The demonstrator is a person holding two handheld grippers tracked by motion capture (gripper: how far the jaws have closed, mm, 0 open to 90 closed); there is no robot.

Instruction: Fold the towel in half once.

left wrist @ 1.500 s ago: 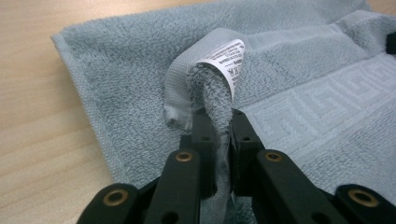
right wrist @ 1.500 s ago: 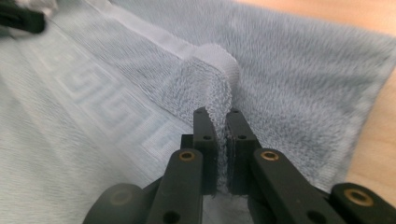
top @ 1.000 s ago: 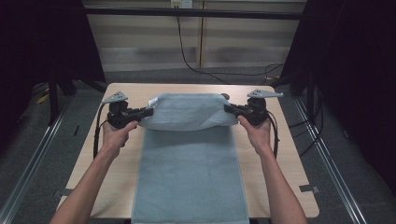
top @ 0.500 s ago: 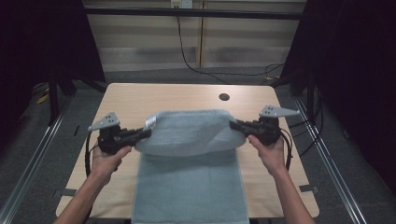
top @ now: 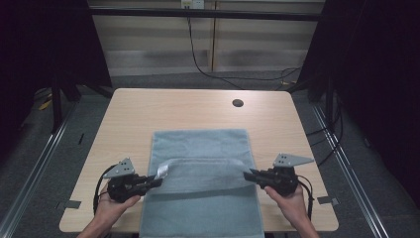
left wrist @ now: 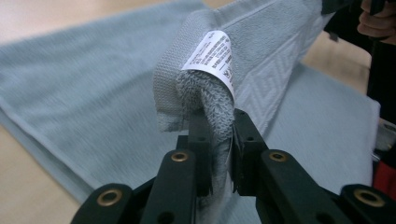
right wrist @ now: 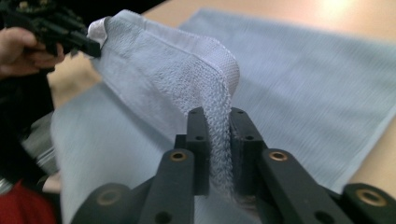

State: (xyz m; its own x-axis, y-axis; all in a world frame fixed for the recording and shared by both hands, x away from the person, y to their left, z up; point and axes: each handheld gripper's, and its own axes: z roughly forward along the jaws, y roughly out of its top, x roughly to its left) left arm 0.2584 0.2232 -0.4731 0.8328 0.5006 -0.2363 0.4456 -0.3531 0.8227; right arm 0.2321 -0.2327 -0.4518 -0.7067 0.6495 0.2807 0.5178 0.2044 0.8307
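Jaws of left gripper [top: 157,181] and right gripper [top: 247,174], just easing apart, each pinch a towel [top: 200,148] corner
Soft, limp, light terry; best gripped at hemmed corners

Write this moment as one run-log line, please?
step: folding towel toward near edge | left gripper: jaws easing open, corner between them | right gripper: same | table: towel half doubled

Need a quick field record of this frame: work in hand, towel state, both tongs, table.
work: folding a towel toward the person
towel: grey-blue, flat on the table, near end hanging over the table's front edge, far edge lifted and drawn back over the middle
label: white care tag at the left held corner
left tongs: jaws just been opening, towel corner between them, pads on the cloth
right tongs: same, on the other corner
table: light wood, round hole near the far edge
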